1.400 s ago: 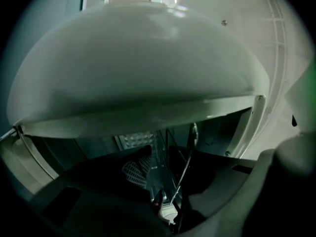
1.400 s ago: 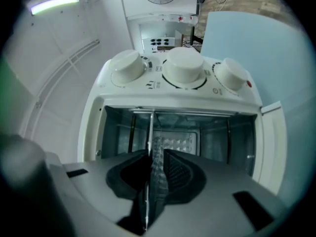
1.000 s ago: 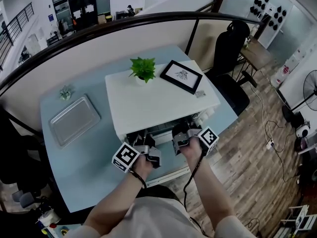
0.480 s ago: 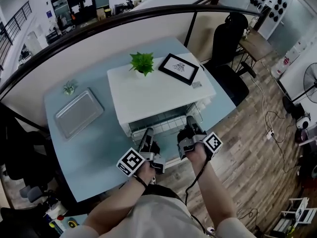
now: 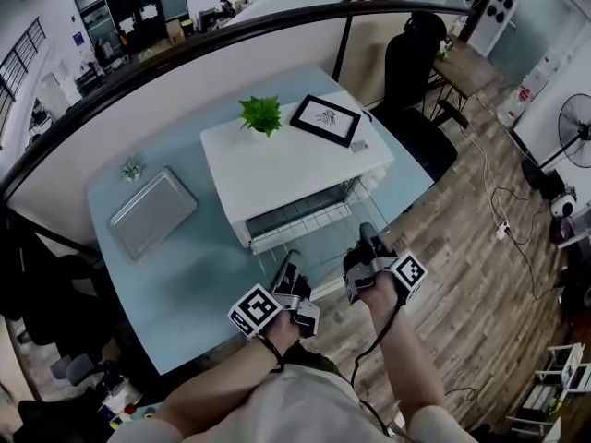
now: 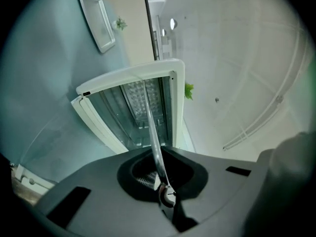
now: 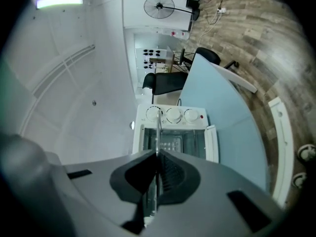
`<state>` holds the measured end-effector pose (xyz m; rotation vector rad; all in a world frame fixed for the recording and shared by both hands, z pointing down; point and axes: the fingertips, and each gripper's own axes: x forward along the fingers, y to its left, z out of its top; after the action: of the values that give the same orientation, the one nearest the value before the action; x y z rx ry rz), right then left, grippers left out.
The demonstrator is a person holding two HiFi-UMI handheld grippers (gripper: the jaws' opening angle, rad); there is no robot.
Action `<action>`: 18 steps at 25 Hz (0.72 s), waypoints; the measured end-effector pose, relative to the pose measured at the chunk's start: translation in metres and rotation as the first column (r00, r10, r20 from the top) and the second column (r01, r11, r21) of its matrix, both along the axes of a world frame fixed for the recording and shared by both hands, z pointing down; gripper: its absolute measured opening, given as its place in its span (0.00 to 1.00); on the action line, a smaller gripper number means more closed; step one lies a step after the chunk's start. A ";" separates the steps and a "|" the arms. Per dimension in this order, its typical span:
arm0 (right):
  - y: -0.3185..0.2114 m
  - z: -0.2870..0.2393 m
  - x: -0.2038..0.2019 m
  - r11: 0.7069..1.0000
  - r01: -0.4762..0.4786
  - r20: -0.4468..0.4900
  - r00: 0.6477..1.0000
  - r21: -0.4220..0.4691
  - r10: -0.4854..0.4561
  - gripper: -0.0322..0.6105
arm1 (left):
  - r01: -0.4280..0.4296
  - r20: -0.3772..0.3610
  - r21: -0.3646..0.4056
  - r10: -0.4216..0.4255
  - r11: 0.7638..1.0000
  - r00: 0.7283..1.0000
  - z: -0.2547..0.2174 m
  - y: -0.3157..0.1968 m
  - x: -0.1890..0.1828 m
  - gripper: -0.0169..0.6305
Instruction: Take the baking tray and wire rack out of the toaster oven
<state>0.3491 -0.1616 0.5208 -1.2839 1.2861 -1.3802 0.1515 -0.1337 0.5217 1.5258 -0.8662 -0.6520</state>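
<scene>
Count: one toaster oven [image 5: 295, 169], door open, on the tabletop [image 5: 199, 275]; one baking tray [image 5: 153, 213] lying flat well to its left; one wire rack [image 5: 309, 218]; two claws. The wire rack sits partway out of the oven mouth. Its front wire is clenched in the left claw [image 5: 292, 270] and the right claw [image 5: 367, 240].

wire rack [image 6: 152, 127]: level, before open toaster oven [image 5: 286, 160] | baking tray [image 5: 152, 215]: flat, oven's left

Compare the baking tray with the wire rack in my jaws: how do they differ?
The baking tray is a solid sheet; the wire rack is an open grid. The tray lies untouched on the table beside the toaster oven; the rack is clamped in the left gripper and right gripper, before the oven's mouth. Both look like bare metal.
</scene>
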 end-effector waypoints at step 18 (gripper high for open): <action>0.096 -0.033 0.004 0.997 -0.074 -0.020 0.997 -0.038 0.073 0.05 | -0.172 -0.021 -0.029 0.172 0.985 0.985 -0.015 0.059 0.002 0.04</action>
<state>0.3529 -0.0653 0.4882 -1.3601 1.2179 -1.3500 0.1538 -0.0748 0.5063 1.5451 -0.7179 -0.5241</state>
